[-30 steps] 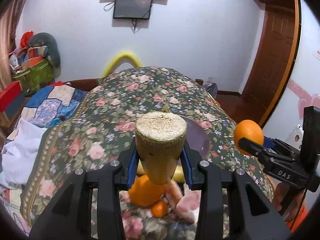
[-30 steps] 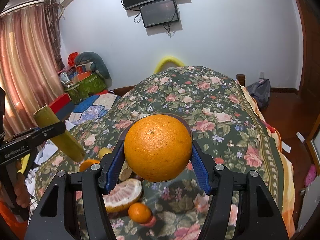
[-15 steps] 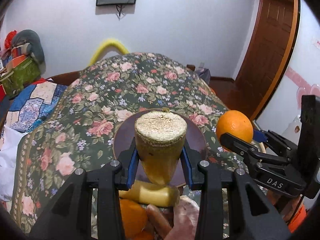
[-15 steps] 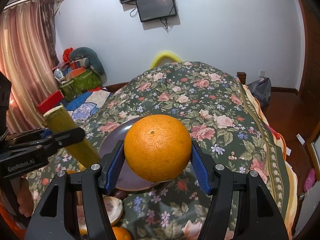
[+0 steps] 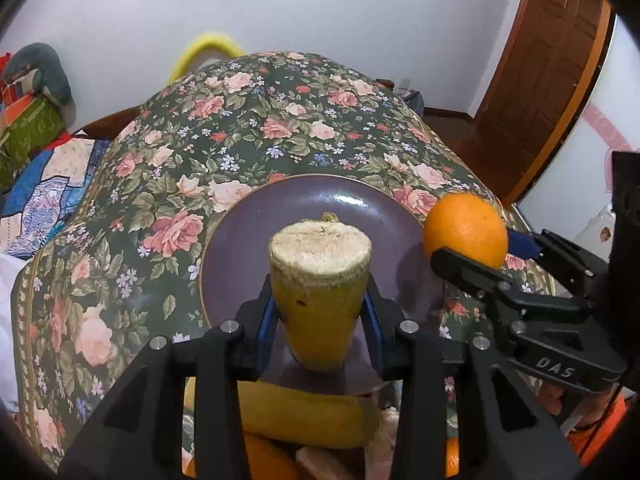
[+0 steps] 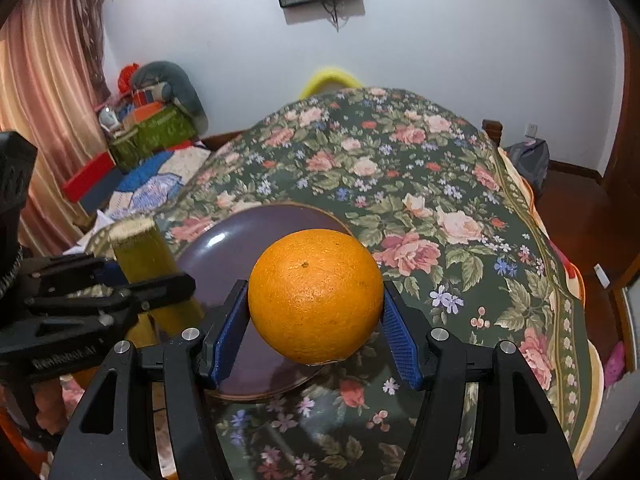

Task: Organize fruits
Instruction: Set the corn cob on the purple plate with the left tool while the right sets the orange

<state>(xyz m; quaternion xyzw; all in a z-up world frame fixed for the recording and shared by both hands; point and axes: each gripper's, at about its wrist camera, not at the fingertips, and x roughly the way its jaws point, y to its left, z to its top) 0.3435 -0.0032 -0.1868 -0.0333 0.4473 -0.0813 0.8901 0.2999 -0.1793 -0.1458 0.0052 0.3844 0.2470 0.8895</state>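
Both tilted downward, the left gripper (image 5: 320,312) and right gripper (image 6: 316,332) each have fingers clamped on something.

"DAS" on right gripper (image 5: 470,258), left gripper's (image 6: 132,280) label blurred

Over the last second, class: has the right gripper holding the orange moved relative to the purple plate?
Yes. The right gripper has carried the orange forward and down toward the purple plate, now hanging over its near right rim.
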